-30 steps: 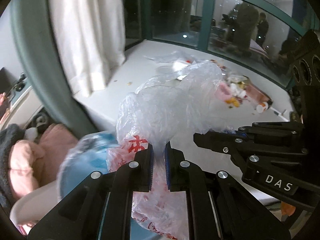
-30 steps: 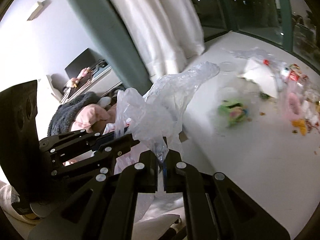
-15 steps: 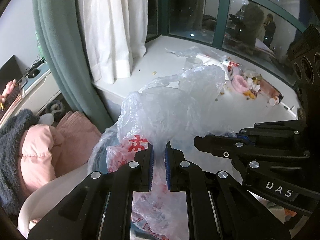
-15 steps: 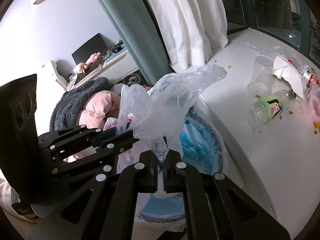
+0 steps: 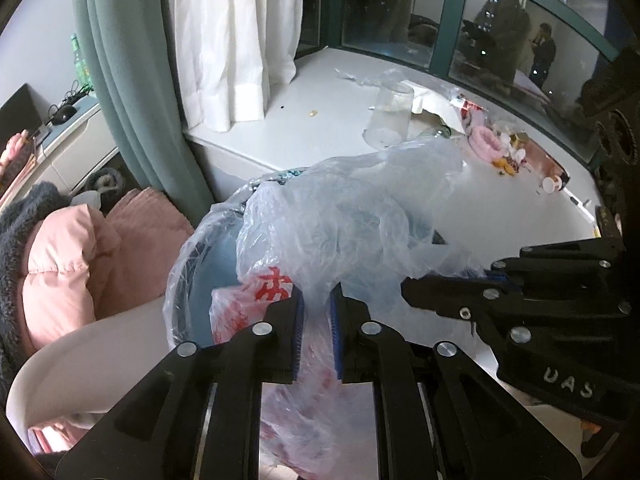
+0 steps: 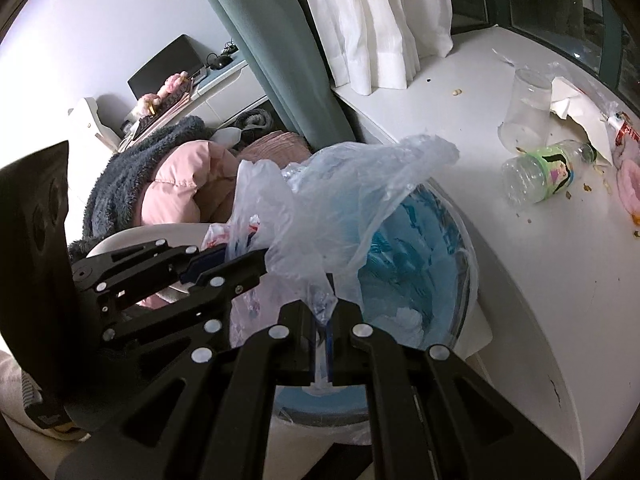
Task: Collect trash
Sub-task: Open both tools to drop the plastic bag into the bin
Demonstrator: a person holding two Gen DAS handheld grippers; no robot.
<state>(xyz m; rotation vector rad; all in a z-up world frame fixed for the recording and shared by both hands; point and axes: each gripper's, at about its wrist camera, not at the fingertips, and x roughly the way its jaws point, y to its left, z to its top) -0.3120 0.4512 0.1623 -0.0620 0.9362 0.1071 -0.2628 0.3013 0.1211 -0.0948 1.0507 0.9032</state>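
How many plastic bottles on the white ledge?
1: the green-label bottle lies on its side on the ledge, below the clear cup. The litter pile could hide more.

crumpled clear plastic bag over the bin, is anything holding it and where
Right gripper pinches the crumpled clear plastic bag by a twisted bottom edge. Left gripper jaws are opening, bag between them.

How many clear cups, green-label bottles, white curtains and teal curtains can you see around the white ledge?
Clear cup: 1
Green-label bottle: 1
White curtain: 1
Teal curtain: 1
Total: 4
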